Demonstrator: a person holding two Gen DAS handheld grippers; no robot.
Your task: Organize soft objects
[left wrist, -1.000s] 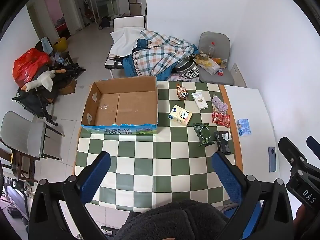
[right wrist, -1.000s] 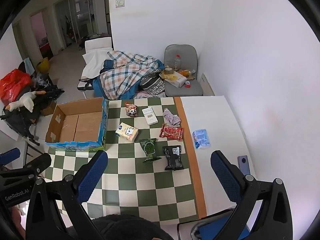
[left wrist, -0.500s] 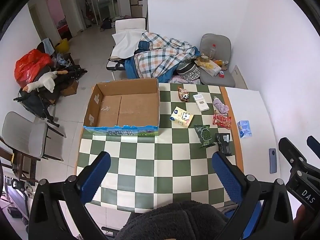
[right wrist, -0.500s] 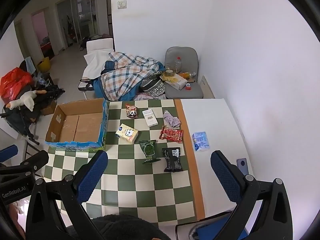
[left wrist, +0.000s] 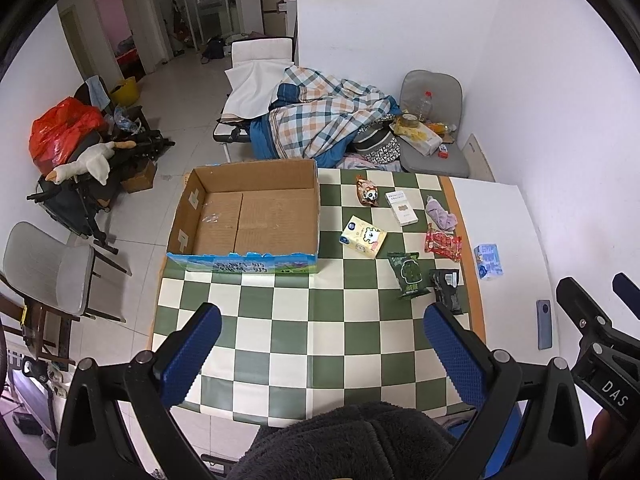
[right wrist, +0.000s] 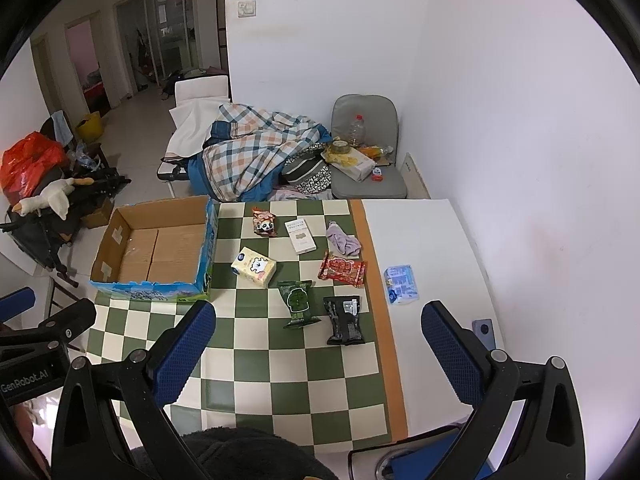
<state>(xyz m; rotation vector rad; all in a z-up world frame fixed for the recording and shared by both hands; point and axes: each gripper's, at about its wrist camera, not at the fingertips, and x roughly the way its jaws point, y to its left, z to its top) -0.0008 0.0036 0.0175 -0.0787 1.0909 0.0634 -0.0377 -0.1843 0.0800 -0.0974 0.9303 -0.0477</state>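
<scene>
Snack packets lie clustered on the checkered desk [right wrist: 280,380] ahead of both tools, the black packet [right wrist: 344,320] nearest, its long axis running away from the right tool [right wrist: 318,354]. Right tool is closer; from the left tool [left wrist: 320,350] the cluster lies forward-right, the empty cardboard box [left wrist: 248,216] forward-left. Both tools hover high above the desk's near edge, jaws spread wide, gripping nothing.
</scene>
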